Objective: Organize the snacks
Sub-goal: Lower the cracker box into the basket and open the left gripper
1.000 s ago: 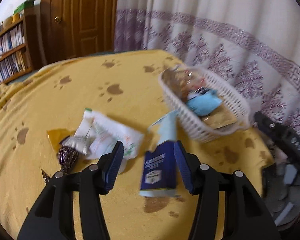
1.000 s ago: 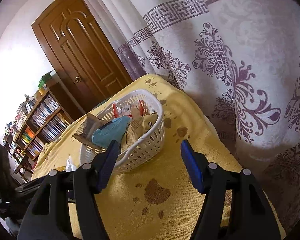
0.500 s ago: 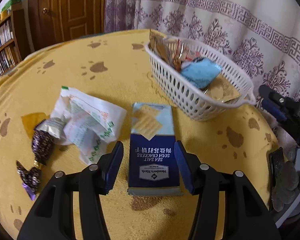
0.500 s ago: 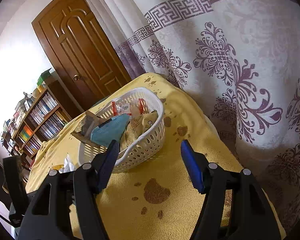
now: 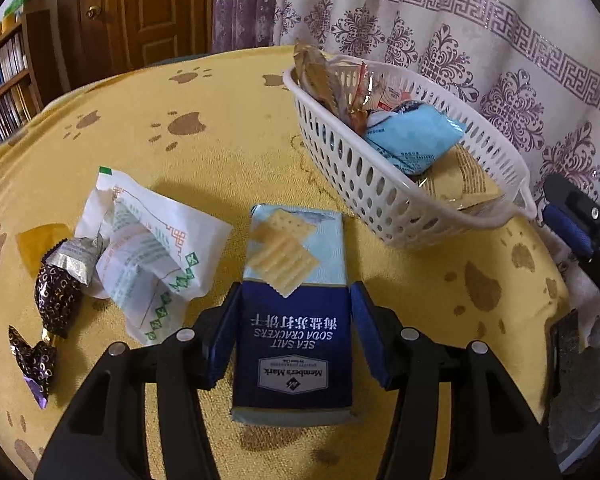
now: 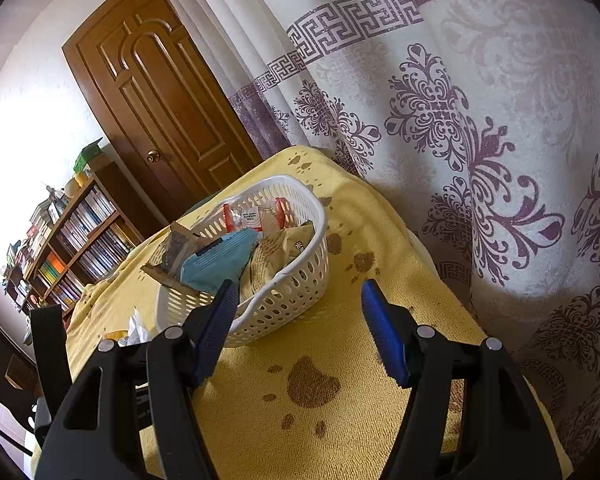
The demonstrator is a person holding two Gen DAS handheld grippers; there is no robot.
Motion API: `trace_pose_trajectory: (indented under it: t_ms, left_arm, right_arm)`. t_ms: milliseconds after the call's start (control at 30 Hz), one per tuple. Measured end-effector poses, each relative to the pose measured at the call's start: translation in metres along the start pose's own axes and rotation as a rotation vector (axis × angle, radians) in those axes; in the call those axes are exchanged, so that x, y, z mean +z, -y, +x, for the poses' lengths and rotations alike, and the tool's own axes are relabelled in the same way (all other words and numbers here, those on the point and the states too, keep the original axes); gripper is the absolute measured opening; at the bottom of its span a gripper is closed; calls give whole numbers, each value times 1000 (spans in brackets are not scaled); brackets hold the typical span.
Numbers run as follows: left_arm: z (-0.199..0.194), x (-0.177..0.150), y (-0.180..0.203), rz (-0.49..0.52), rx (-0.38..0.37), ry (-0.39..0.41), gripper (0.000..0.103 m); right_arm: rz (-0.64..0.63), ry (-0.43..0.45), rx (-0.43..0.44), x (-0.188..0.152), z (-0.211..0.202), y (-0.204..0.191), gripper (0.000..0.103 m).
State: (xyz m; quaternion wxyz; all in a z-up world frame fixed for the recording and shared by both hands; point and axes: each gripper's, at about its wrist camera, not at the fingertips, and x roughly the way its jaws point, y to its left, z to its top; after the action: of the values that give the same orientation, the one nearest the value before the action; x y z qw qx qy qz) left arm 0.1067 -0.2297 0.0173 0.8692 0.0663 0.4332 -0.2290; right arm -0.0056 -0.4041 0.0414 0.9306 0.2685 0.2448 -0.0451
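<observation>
A blue box of sea salt soda crackers [image 5: 296, 300] lies flat on the yellow paw-print cloth. My left gripper [image 5: 294, 338] is open, with its two fingers on either side of the box's near half. A white plastic basket [image 5: 384, 196] with several snack packets stands to the right of the box; it also shows in the right wrist view [image 6: 296, 284]. A white crumpled wrapper [image 5: 148, 240] and a dark purple candy [image 5: 54, 296] lie to the left. My right gripper [image 6: 298, 330] is open and empty, above the cloth just in front of the basket.
A patterned curtain [image 6: 480, 120] hangs close behind the table's far and right edges. A brown door [image 6: 160, 92] and a bookshelf [image 6: 68, 240] stand beyond the table. The right gripper's body [image 5: 580, 216] shows at the right edge of the left wrist view.
My left gripper has moved down and forward around the cracker box, which now lies flat between its fingers. The right gripper has barely moved.
</observation>
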Motion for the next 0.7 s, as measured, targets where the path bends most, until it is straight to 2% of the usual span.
trace_pose_trajectory:
  t_ms: [300, 567, 700]
  left_arm:
    - [-22, -4, -10, -44, 19, 38, 50]
    - [-72, 13, -18, -96, 39, 158, 50]
    - [-86, 34, -7, -71, 25, 213, 50]
  right_arm:
    - [7, 3, 4, 0, -1, 2, 66]
    - [11, 4, 12, 0, -2, 2, 66]
    - [17, 4, 17, 0, -3, 3, 66]
